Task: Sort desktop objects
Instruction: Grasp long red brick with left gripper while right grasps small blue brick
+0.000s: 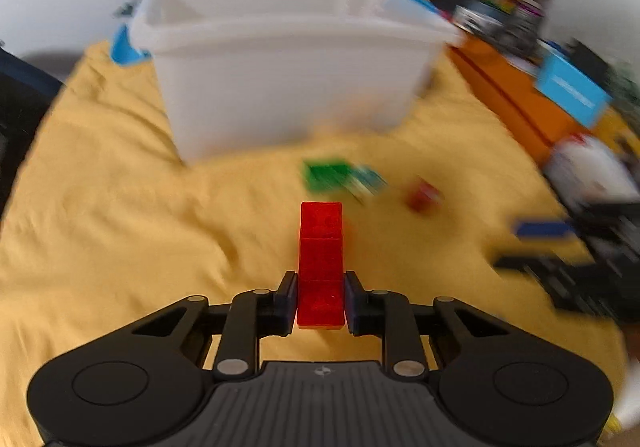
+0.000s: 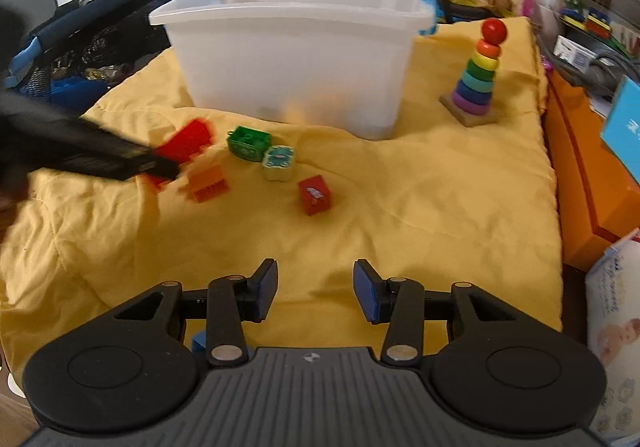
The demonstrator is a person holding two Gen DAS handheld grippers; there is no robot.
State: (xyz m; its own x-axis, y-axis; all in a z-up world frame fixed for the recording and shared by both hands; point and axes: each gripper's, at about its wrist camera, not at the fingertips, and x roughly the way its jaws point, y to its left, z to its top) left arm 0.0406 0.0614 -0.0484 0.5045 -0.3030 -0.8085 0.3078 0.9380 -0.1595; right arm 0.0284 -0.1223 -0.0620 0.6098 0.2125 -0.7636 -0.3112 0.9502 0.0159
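L gripper [image 1: 321, 301]: jaws clamped on long red block [image 1: 321, 265], one end pinched, rest sticking fwd, held clear of yellow cloth [image 1: 120, 231]. Left-wrist view smeared w/ motion blur.

R gripper [image 2: 315, 289]: jaws apart, nothing between, hovering over bare cloth near front edge; small blue piece [image 2: 199, 343] partly hidden under it, can't ID.

Left on cloth, mid-field, right-wrist view: red cube [image 2: 314, 194], pale blue/cream cube [image 2: 279, 162] touching green block [image 2: 248, 143], orange ribbed block [image 2: 208, 185] just beside L gripper's tip.

Far: white bin [image 2: 292, 59] upright, open top. Faint orange tint through its wall low down, possibly a piece already inside; not sure. Ring stacker [image 2: 478, 77] to bin's right, untouched.

Est. progress: early. One block in hand, not yet binned; at least four loose pieces remaining
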